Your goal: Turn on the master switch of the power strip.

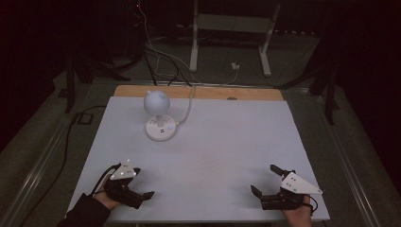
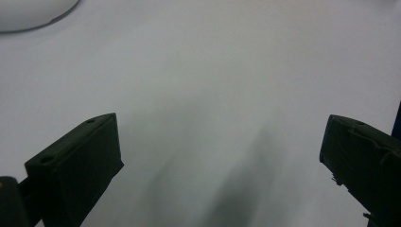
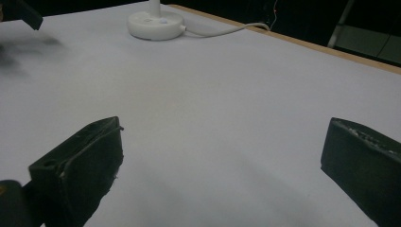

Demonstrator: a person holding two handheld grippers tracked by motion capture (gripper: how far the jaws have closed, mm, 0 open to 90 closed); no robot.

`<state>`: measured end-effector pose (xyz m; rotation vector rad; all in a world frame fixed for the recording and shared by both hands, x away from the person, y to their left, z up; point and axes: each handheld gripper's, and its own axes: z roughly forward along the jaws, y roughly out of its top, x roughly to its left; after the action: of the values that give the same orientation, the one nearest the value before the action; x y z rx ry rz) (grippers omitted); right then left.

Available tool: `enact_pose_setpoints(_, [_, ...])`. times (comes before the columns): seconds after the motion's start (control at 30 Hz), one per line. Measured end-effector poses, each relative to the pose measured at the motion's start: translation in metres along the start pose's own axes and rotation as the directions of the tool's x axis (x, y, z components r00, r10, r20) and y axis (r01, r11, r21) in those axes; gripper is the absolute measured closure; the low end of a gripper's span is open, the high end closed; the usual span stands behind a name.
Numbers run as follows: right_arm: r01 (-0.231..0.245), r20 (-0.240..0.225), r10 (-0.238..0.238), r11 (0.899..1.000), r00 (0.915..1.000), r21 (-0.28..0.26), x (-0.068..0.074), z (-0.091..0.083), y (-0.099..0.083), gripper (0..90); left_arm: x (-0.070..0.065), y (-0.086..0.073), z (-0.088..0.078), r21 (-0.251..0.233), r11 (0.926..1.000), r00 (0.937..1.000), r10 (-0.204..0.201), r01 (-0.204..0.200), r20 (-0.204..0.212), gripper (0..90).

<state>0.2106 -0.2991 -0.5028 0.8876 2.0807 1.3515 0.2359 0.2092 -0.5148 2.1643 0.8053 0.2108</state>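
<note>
- We are holding the left claw [image 1: 142, 188] low over the near edge of the bench, well apart from the small white desk lamp with a round ball-shaped head and a flat round base [image 1: 159, 116], and on the near-left side of it; its jaws are standing spread wide with nothing between them, as the left gripper view is showing bare surface in the gap.
- We are keeping the right claw [image 1: 265, 179] near the front edge too, well apart from the lamp and to its near-right; its jaws are also spread wide and gripping nothing.
- We are judging that both claws are resting at a ready pose, opened in advance so that either one can go forward to the lamp, which is the thing nearest to them.
- The lamp is standing upright toward the far side of the bench, somewhat left of its middle, and its light grey cord [image 1: 189, 106] is running from the base away over the far edge; that placing is keeping the cord off the working area in front of the lamp.
- The bench is carrying a pale, matt white sheet [image 1: 213, 156], and a strip of bare light wood [image 1: 255, 93] is showing beyond the lamp along the far edge.
- The room behind the lamp is lying dim, with dark flooring, loose cables [image 1: 161, 56] and the white metal legs of another frame [image 1: 229, 33].
</note>
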Motion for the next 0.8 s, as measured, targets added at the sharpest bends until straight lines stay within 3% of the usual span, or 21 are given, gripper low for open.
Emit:
enact_pose_setpoints(0.13, [0.001, -0.001, -0.001, 1.000, 1.0000, 0.002, 0.000, 0.000, 0.000, 0.0, 0.002, -0.009, -0.004, 0.000, 0.9999, 0.9999, -0.011, 0.011, -0.008, 0.3])
enact_pose_setpoints(0.33, [0.002, -0.003, -0.002, 1.000, 1.0000, 0.001, -0.001, -0.001, 0.000, 0.0, 0.001, -0.019, -0.007, 0.008, 0.9982, 0.9978, -0.060, 0.060, -0.028, 0.3])
enact_pose_setpoints(0.5, [0.005, -0.007, -0.005, 1.000, 1.0000, 0.004, -0.001, 0.000, 0.000, 0.0, 0.001, -0.024, -0.005, -0.009, 0.9991, 0.9980, -0.042, 0.041, -0.047, 0.3])
enact_pose_setpoints(0.67, [0.007, -0.011, -0.006, 1.000, 0.9999, 0.009, -0.001, 0.001, 0.000, 0.0, 0.004, -0.024, -0.005, -0.065, 0.9963, 0.9966, -0.059, 0.055, -0.057, 0.3])
enact_pose_setpoints(0.8, [0.003, -0.011, -0.003, 1.000, 0.9999, 0.010, -0.001, 0.002, -0.001, 0.0, 0.003, -0.024, -0.003, -0.048, 0.9980, 0.9974, -0.044, 0.042, -0.057, 0.3])
